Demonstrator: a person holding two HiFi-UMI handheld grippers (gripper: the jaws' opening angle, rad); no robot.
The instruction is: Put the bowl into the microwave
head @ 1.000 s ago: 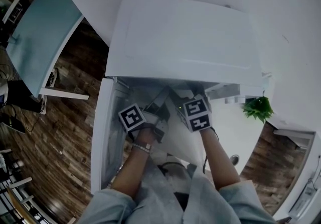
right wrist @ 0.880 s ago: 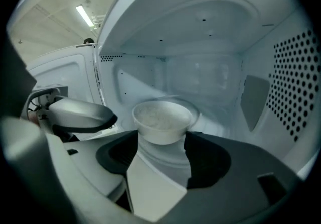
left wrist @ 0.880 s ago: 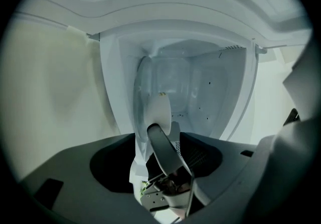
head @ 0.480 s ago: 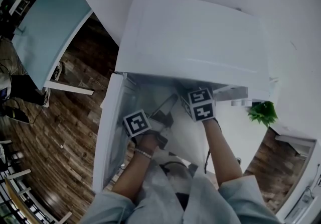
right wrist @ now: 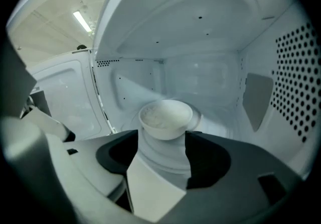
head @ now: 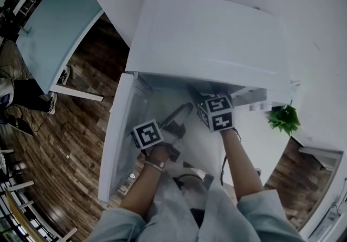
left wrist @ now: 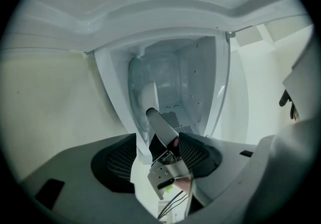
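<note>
The bowl (right wrist: 165, 117) is seen standing upright inside the microwave (head: 209, 34), on the middle of its cavity floor. The right gripper (right wrist: 161, 136) is reached into the microwave's mouth with its jaws spread wide; the bowl is set just beyond their tips, and no pad is pressed on it. The left gripper (left wrist: 158, 140) is kept in front of the microwave, beside its swung-open door (head: 116, 143), with its jaws likewise parted and nothing clamped between them.
</note>
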